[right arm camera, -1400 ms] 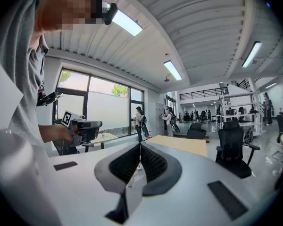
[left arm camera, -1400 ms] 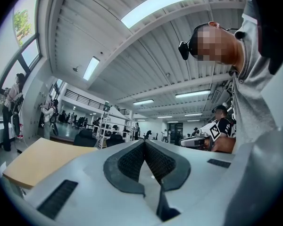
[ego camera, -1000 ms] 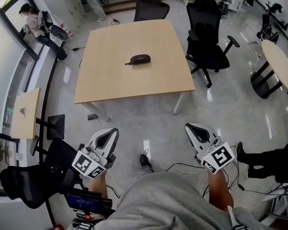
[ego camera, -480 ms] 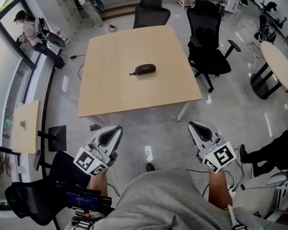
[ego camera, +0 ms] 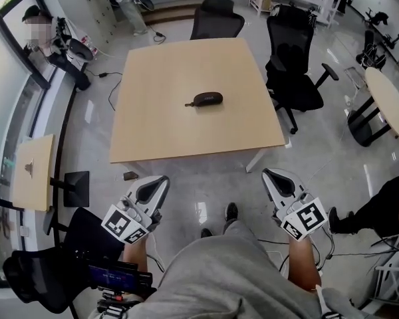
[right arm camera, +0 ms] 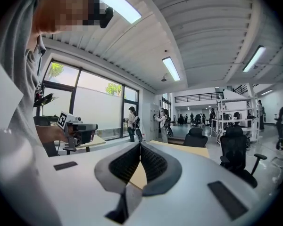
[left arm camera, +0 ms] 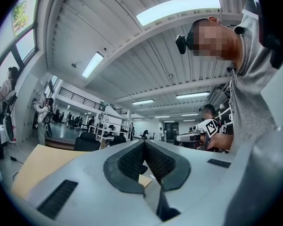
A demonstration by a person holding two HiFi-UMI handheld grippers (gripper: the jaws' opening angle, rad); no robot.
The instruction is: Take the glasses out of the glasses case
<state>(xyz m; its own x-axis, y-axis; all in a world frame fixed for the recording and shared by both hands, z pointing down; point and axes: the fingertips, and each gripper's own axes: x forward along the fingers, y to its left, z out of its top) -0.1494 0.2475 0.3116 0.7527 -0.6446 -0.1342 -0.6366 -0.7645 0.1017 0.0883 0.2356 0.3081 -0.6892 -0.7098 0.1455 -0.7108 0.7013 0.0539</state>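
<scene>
One glasses case [ego camera: 207, 99], closer now but unopened
The left gripper [ego camera: 161, 180] and right gripper [ego camera: 266, 173], jaws together and empty, have come nearer the surface [ego camera: 161, 128] over the last second; the case lies mid-surface, well beyond reach.

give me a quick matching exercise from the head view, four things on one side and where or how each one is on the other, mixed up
Things:
1. glasses case
2. right gripper
3. round table
4. small side table

Places or states:
a. at the far right of the view
b. lying near the middle of the big table
c. at the far left of the view
d. over the floor, jaws together, nothing between them

Pairs: 1-b, 2-d, 3-a, 4-c
</scene>
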